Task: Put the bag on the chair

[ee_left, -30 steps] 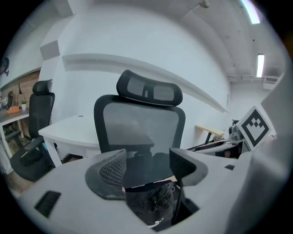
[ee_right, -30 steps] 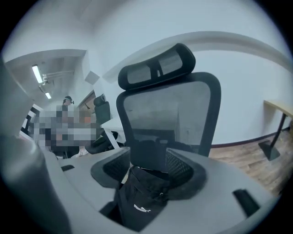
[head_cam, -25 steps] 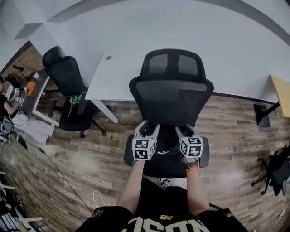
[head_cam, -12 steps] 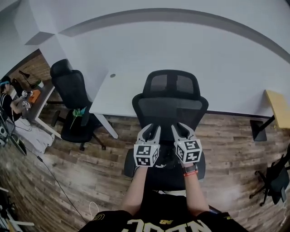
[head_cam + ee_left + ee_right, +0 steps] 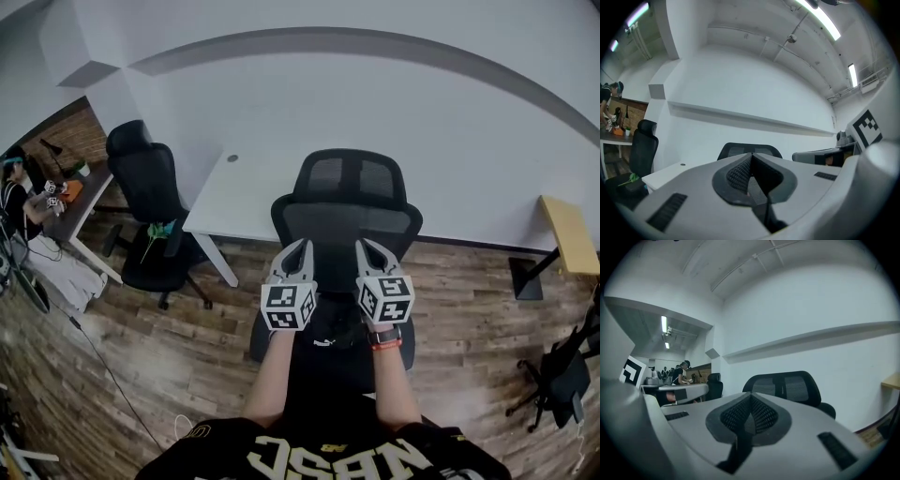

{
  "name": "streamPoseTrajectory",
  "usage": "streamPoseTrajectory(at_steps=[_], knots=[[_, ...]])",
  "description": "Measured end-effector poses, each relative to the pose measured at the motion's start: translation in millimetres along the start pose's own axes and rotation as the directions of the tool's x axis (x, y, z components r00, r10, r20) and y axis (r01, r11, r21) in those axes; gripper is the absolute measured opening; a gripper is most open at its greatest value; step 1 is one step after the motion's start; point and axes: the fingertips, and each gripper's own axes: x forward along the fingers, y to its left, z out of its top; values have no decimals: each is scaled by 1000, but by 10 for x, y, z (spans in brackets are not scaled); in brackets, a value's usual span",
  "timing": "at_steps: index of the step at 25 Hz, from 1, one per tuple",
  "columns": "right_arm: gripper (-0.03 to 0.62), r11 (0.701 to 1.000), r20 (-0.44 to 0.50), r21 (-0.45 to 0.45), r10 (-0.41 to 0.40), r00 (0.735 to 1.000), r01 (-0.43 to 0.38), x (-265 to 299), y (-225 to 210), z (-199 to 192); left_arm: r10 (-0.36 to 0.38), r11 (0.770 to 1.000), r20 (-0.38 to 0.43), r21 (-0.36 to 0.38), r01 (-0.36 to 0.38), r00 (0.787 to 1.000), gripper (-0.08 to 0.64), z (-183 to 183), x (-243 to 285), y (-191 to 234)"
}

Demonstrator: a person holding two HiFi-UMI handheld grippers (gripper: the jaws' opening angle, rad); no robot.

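Black mesh chair: faced squarely – its backrest is seen just ahead of both grippers' tips.
Left gripper: jaws pressed together, having just been closing; nothing is pinched between them.
Right gripper: likewise closed on nothing, held level beside the left.
Bag: a dark lump (black on black, so not surely read) is taken to lie on the seat, below and between the grippers.
Bag contents: hidden; no opening is shown.
Risk: unheld, the bag could slump off the seat's front – or the chair could be nudged and swivelled from under it.
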Motion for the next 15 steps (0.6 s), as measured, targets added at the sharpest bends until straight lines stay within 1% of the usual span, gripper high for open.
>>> streamPoseTrajectory(at_steps=[5,9,15], knots=[[9,1000,8,27,-13,1000,13,-78,13,-59,-18,999,4,40,17,1000,15,26,-86,-42],[9,999,3,23,-42,999,41,-119,-7,-93,-7,998,-15,57,8,1000,14,-44,-187,28],[9,996,-9,30,-80,997,80,-193,-105,-191,18,999,-26,45,-17,999,14,-108,-296,190]])
